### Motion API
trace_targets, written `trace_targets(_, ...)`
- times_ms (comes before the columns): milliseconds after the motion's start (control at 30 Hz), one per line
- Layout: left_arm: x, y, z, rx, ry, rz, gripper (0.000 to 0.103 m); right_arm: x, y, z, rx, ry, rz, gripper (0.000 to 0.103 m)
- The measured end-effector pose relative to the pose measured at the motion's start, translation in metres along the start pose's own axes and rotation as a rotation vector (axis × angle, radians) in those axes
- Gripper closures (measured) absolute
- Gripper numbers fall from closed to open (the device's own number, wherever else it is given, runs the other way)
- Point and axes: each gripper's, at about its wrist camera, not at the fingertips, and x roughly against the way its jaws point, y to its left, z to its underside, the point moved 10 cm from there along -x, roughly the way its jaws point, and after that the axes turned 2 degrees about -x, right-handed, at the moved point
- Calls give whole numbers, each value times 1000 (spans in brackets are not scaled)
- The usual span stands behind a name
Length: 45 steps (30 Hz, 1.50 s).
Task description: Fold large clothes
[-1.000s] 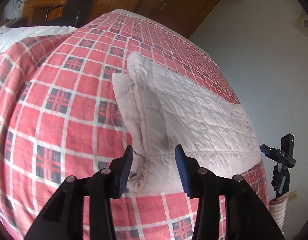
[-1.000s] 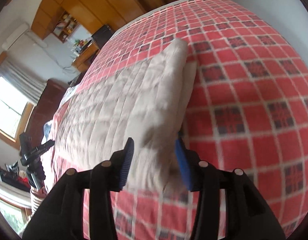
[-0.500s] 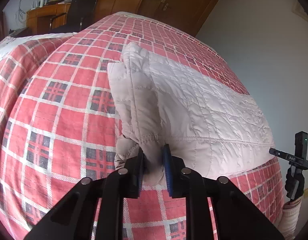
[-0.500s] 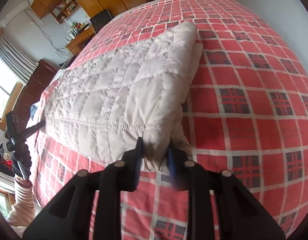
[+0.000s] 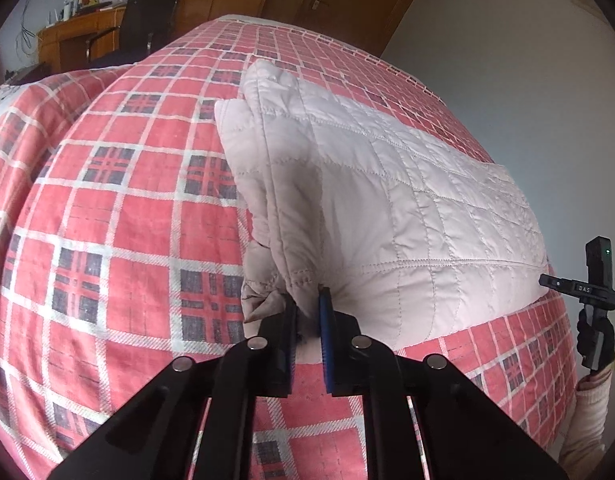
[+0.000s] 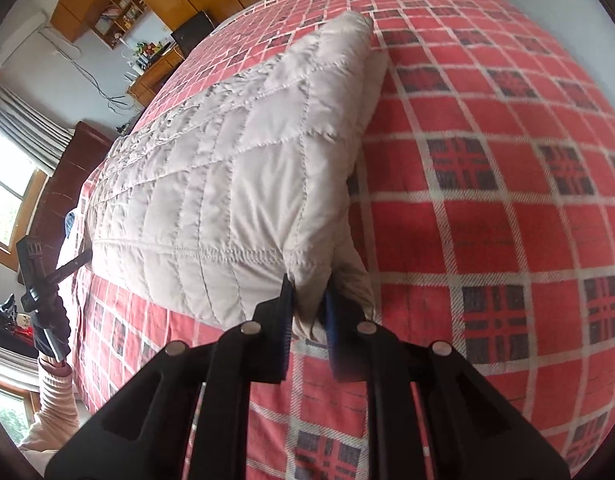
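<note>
Since a second ago: both tools gone from spread either side of the garment's near corners to clamped on them, cloth now bunched between the pads. Pale beige quilted padded jacket (image 5: pixel 387 184) lying lengthwise across the bed, already doubled into a long flat panel, one thick rolled edge along its left side. Left gripper (image 5: pixel 307 304) clenched on the near left corner, hem gathered into a small puckered wad. Right gripper (image 6: pixel 309 300) likewise clenched on the near right corner (image 6: pixel 307 276), fabric pinched in a tight fold. Each tool glimpsed in the other's view at the frame edge, a gloved hand and knitted sleeve beneath.

Step in hand, by judgement: near hem secured at both corners, ready for the crosswise fold. Next move calls for lifting both corners together, level, carrying them over toward the far end, and laying hem on collar without dragging the lower layers.

Red, white and navy checked bedspread (image 5: pixel 119 208) bare on both sides of the jacket and beyond its far end; ample room for the carry. Bed edge close below the near hem. Pale wall (image 5: pixel 507 60) off to the jacket's right, wooden desk with dark chair (image 5: pixel 147 16) beyond the bed's far end, well apart.
</note>
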Motion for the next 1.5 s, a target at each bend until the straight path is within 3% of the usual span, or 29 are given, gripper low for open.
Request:
trace_targets(533, -1, -1, 5, 4, 7, -5, 90, -6, -4, -1, -26, 2, -8, 87)
trace_targets(633, 8, -1, 1, 3, 17, -15, 80, 5, -3, -5, -19, -12, -8, 75)
trace_targets(667, 14, -1, -2, 4, 11, -20, 72, 10, -3, -7, -16, -24, -1, 62)
trace_targets(733, 25, -1, -10, 1, -9, -27, 55, 23, -2, -15, -10, -61, -12, 51)
trace_targets(767, 29, 0, -15, -1, -19, -26, 47, 28, -2, -20, -16, -74, -25, 49)
trace_targets(867, 30, 5, -33, 13, -22, -20, 39, 35, -2, -32, -42, -92, -70, 39)
trace_targets(1133, -4, 33, -63, 163, 15, 69, 38, 23, -5, -62, -125, -85, -160, 29)
trace_targets(1300, -23, 38, -69, 241, 30, 210, 37, 4, -16, -73, -197, -62, -232, 27)
trace_targets(1500, -47, 38, -73, 276, 57, 294, 35, -26, -22, -76, -253, -1, -312, 23)
